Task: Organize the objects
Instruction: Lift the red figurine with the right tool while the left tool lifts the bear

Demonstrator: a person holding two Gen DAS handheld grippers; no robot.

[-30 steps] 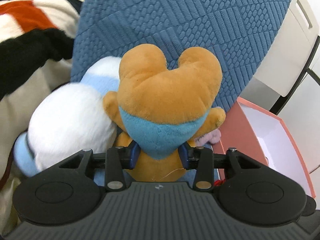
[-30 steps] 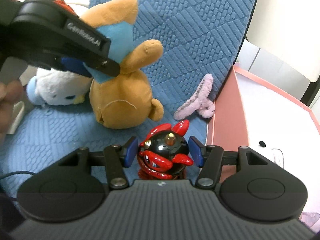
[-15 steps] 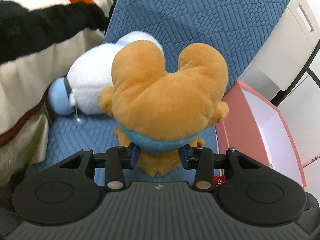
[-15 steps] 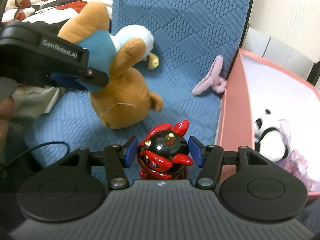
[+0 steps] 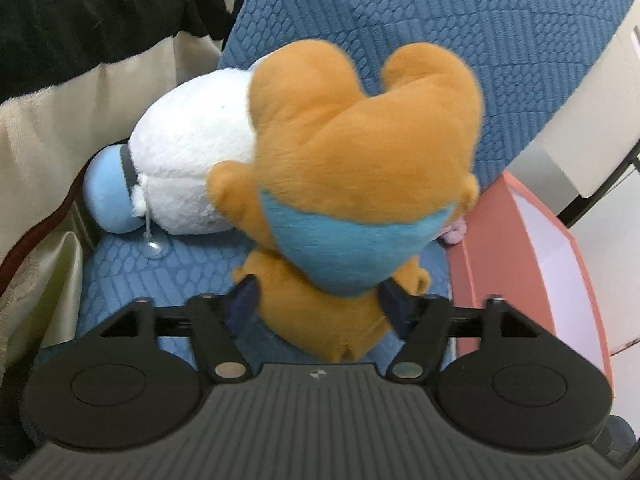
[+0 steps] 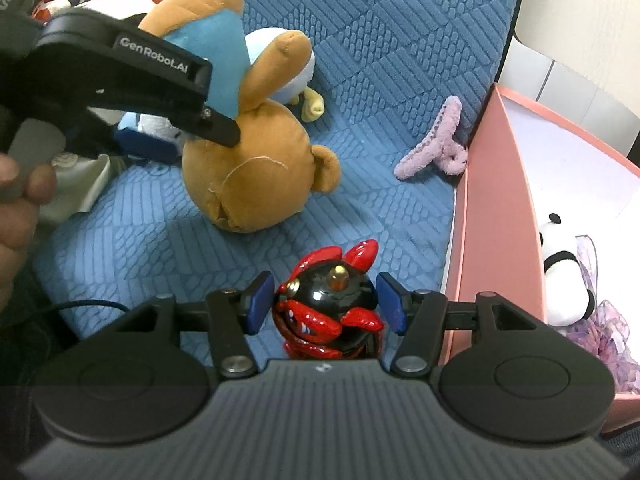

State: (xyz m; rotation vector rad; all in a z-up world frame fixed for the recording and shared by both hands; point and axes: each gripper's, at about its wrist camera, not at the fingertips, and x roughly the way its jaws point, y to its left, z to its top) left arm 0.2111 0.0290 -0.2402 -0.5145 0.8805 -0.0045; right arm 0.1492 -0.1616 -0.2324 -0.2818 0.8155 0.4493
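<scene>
An orange plush bear with a blue bandana (image 5: 360,176) sits between the fingers of my left gripper (image 5: 320,300). The jaws have spread and stand beside its body, open. The plush rests on the blue quilted cushion (image 6: 380,60) and also shows in the right wrist view (image 6: 256,168). My right gripper (image 6: 326,304) is shut on a red and black figurine (image 6: 330,304), held just above the cushion. A white and light-blue plush (image 5: 180,168) lies behind the bear.
A pink open box (image 6: 496,208) stands right of the cushion, with a panda plush (image 6: 568,280) and purple fabric inside. A pink fuzzy toy (image 6: 432,148) lies against the box. A striped blanket (image 5: 80,20) is at left.
My left gripper's jaws have opened around the orange plush, which now rests on the cushion. Both grippers have drawn back, showing more of the seat and box. The right keeps its figurine.
</scene>
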